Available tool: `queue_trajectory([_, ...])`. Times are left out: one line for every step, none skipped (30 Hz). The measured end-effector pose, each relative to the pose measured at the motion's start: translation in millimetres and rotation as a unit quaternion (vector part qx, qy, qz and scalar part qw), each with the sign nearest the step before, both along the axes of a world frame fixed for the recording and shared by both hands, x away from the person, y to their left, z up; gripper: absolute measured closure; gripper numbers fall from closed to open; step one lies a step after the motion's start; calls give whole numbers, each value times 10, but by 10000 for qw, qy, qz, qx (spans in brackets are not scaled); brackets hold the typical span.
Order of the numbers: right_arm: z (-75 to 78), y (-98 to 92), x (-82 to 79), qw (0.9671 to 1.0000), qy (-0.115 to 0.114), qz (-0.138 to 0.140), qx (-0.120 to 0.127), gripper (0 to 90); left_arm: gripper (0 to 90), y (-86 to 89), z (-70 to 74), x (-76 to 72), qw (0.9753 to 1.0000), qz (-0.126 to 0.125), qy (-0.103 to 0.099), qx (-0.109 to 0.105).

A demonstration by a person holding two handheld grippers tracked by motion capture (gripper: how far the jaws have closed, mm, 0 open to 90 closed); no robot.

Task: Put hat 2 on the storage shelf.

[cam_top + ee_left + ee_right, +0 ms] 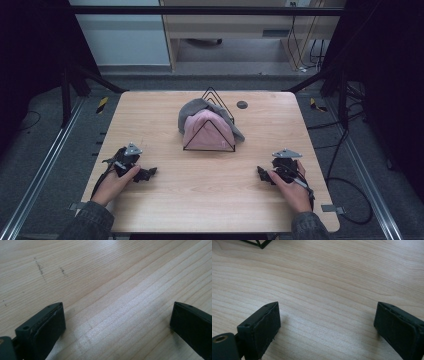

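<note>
Jaws first: in the left gripper view we see the two black jaws spread wide apart, with bare wood grain between them and nothing held. The right gripper view gives the same reading for the other tool: its jaws stand wide open over bare wood, empty.

From the high view we place the left gripper (148,173) near the table's (150,107) front left corner, low over or on the wood, a hand (117,182) wrapped around its body and a grey three-cornered plate on top. The right gripper (261,174) sits near the front right corner, also held by a hand (291,187), with its own grey plate above. The two grippers are well apart from each other, and both point in towards the middle of the table.

Between them, farther back and about midway between the left and right edges, we see a black wire rack (210,131) made of triangular frames standing upright. A pink cloth (206,131) lies bunched inside the rack, behind its front triangle, and a grey cloth (192,109) lies draped over and behind the pink one, spilling past the rack on the right side. Neither gripper touches the rack or the cloths.

A corner of the wire rack (258,243) shows at the top left of the right gripper view. A small dark round disc (242,104) is set in the table near the back edge, just right of the rack.
</note>
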State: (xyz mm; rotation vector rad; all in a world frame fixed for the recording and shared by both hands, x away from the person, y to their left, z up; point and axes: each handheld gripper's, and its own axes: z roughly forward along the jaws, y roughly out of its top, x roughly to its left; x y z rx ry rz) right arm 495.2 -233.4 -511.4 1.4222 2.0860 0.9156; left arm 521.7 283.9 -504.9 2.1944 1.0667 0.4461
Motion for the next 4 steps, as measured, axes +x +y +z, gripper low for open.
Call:
queue_trajectory([1,9,-6,10000,7,0,4,71,0,0,1,0,10000,-3,3,2])
queue_trajectory([1,16,-9,10000,7,1,-2,71,0,0,3,1,10000,-6,11,14])
queue_trajectory([0,22,-10,10000,-2,19,6,70,0,0,4,2,10000,-20,22,20])
queue_trajectory([3,30,-15,10000,20,14,23,69,0,0,4,2,10000,-20,22,20])
